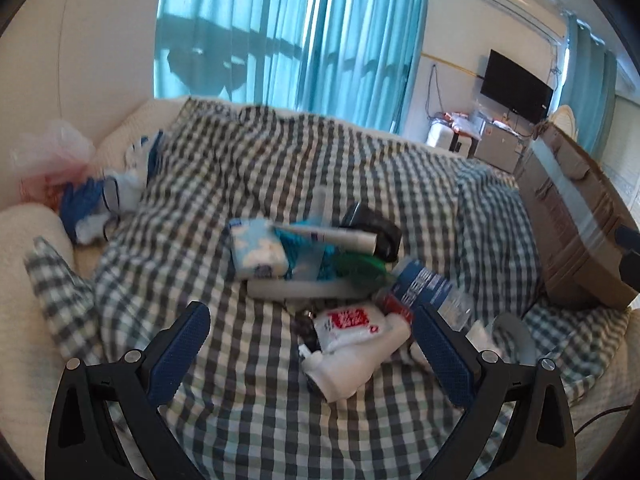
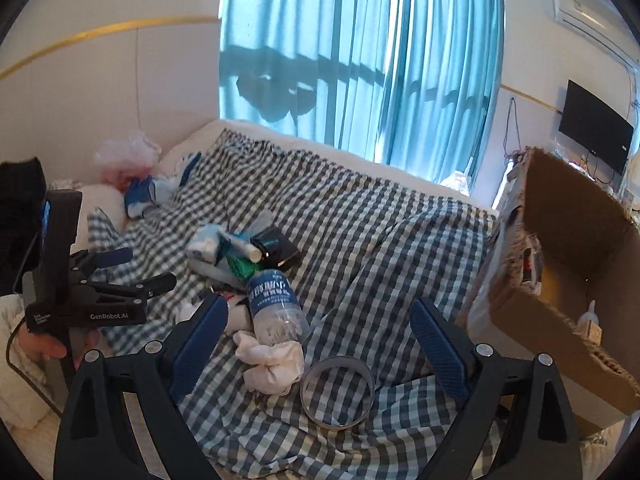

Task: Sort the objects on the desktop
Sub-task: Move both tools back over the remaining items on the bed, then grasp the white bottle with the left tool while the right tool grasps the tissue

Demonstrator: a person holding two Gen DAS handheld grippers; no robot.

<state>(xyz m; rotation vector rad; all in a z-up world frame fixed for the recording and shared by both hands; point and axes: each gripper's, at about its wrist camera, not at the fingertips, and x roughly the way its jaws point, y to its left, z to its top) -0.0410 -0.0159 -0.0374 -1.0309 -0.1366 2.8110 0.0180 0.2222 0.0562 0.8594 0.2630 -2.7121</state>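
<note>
A heap of small objects lies on a checked cloth [image 1: 280,176]: a tissue pack [image 1: 258,248], a tube [image 1: 340,236], a black pouch [image 1: 376,228], a white bottle with a red label [image 1: 352,344] and a water bottle with a blue label [image 2: 274,304]. My left gripper [image 1: 312,320] stands open just before the white bottle, nothing between its fingers. My right gripper [image 2: 320,320] is open too, over the crumpled white tissue [image 2: 272,364] and a tape ring [image 2: 338,392]. The left gripper [image 2: 136,276] also shows at the left in the right wrist view, held by a hand [image 2: 40,348].
An open cardboard box [image 2: 568,264] stands at the cloth's right edge, with a small white bottle inside. Blue gloves [image 1: 84,204] and a pink plastic bag [image 1: 52,152] lie at the far left. Teal curtains [image 1: 288,36] hang behind. White bedding borders the cloth.
</note>
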